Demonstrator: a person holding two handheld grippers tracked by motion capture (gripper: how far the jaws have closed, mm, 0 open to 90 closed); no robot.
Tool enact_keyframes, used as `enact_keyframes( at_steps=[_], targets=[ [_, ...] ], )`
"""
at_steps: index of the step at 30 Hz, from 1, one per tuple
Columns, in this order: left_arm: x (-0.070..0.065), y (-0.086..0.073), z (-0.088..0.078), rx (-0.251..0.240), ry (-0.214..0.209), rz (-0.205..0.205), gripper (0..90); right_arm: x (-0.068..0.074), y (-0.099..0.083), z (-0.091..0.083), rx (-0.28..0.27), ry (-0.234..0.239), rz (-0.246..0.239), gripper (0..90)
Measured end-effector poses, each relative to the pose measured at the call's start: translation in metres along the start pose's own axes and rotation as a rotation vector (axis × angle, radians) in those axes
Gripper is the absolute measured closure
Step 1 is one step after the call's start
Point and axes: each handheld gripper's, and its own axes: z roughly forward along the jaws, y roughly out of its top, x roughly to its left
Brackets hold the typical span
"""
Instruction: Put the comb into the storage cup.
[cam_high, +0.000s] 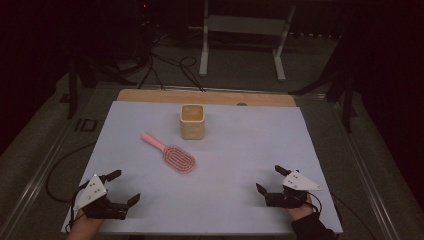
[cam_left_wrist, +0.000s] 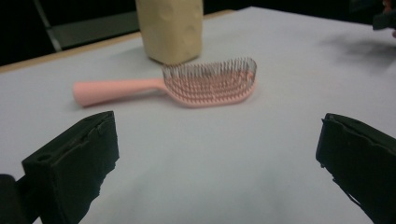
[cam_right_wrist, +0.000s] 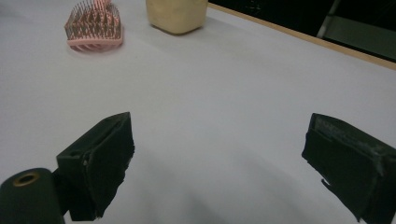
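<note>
High view: pink plastic paddle hairbrush lies bristles-up mid white table sheet, handle twd far left; tan square cup just behind it. Left gripper & right gripper at near corners, both wide open, empty, prob staged clear of the objs

Left gripper view: brush ahead, cup behind

Right gripper view: brush far left, well apart

We're looking at a dim lab or recording studio, not a home. 1 table under a plain white sheet sits on grey carpet, lit against black surroundings. At the far side, black cables snake across the floor past a white metal stand. Dark tripod-like legs stand right and left, and metal rails run along the table's sides.
</note>
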Motion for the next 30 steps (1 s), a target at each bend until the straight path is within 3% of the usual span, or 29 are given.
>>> enact_keyframes(
  at_steps=[9, 19, 22, 30],
  targets=[
    [-0.002, 0.001, 0.0, 0.003, 0.021, 0.005, 0.0, 0.004, 0.0, 0.0, 0.003, -0.004, -0.026, 8.5],
    [-0.003, 0.007, -0.001, -0.004, 0.012, 0.005, 0.0, 0.01, 0.003, 0.001, -0.009, 0.003, -0.051, 8.5],
    [-0.001, 0.013, -0.004, -0.012, 0.004, -0.003, 0.0, 0.01, 0.004, 0.001, -0.012, 0.004, -0.047, 8.5],
    [-0.001, 0.037, -0.008, 0.001, 0.0, 0.042, 0.0, 0.01, 0.006, -0.001, -0.034, -0.001, -0.039, 8.5]
  ],
)
